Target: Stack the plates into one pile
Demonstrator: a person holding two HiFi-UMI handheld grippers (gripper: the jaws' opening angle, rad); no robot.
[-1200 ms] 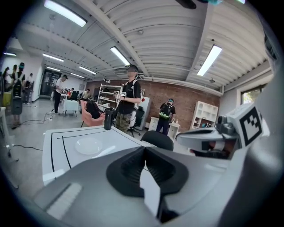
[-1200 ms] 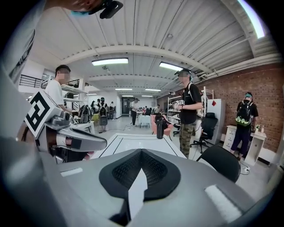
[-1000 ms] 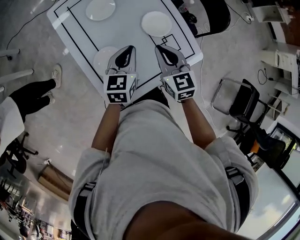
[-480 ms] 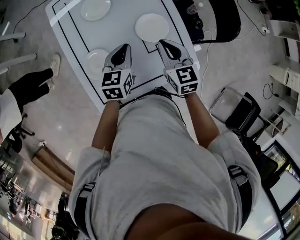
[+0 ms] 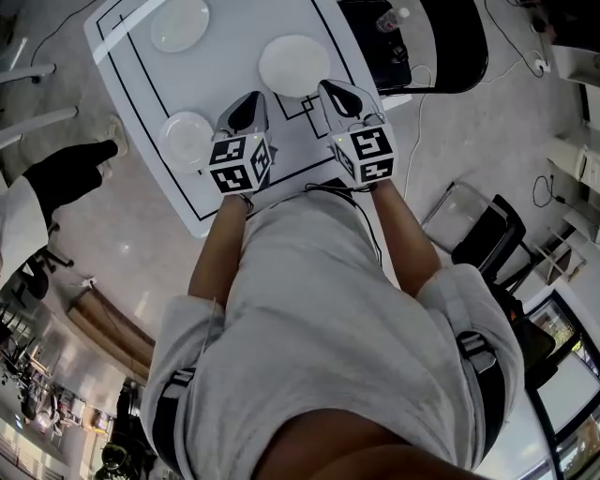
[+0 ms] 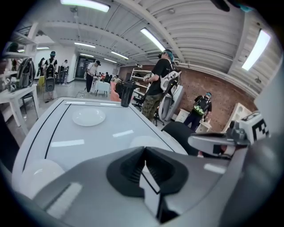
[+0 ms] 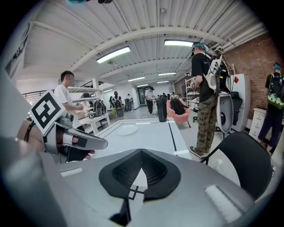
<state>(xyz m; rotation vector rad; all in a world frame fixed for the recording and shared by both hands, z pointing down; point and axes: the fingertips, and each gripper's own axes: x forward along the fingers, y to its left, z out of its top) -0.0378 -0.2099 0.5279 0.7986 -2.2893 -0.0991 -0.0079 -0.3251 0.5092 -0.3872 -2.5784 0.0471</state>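
Left hand-held gripper, right hand-held gripper (both closed) farther over table

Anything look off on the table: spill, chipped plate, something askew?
Nothing stands out. The far plate, right plate and near-left plate lie flat and apart on the white table; no spill or visible damage. The left hand-held gripper and right hand-held gripper hang shut and empty above it.

table: white, black lines
plates: 3, all white
left gripper: silver, black pads, black-and-white marker cube
right gripper: same colours
shirt: grey
chair: black
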